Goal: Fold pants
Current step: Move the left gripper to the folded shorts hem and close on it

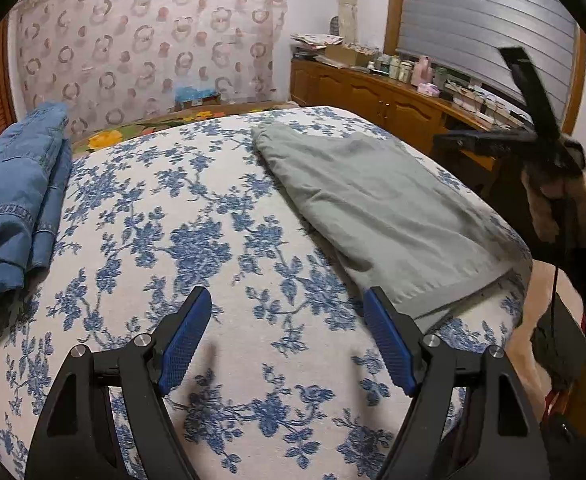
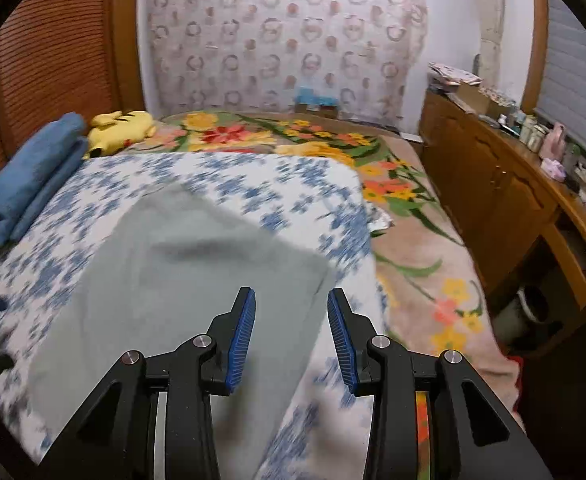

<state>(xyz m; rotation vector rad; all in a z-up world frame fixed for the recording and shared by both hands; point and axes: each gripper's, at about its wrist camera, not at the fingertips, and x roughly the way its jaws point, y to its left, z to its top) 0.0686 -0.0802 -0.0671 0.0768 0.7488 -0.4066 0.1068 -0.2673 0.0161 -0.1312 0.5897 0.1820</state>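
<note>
Grey-green pants point(image 1: 373, 200) lie folded flat on the right side of a white bedspread with blue flowers point(image 1: 197, 240). My left gripper point(image 1: 287, 308) hangs open over bare bedspread, left of the pants' near corner, with nothing between its fingers. In the right wrist view the pants point(image 2: 181, 264) spread out below and ahead, blurred. My right gripper point(image 2: 291, 308) hovers above their right edge, its jaws apart and its blue pads touching no cloth. A hand point(image 1: 553, 208) holds that tool at the right edge of the left wrist view.
Folded blue jeans point(image 1: 13, 200) point(image 2: 25, 176) are stacked at the bed's left side. A yellow plush toy point(image 2: 121, 128) lies behind them. A flowered blanket point(image 2: 413, 216) covers the bed's far and right parts. A wooden cabinet point(image 2: 493, 184) with bottles stands along the right wall.
</note>
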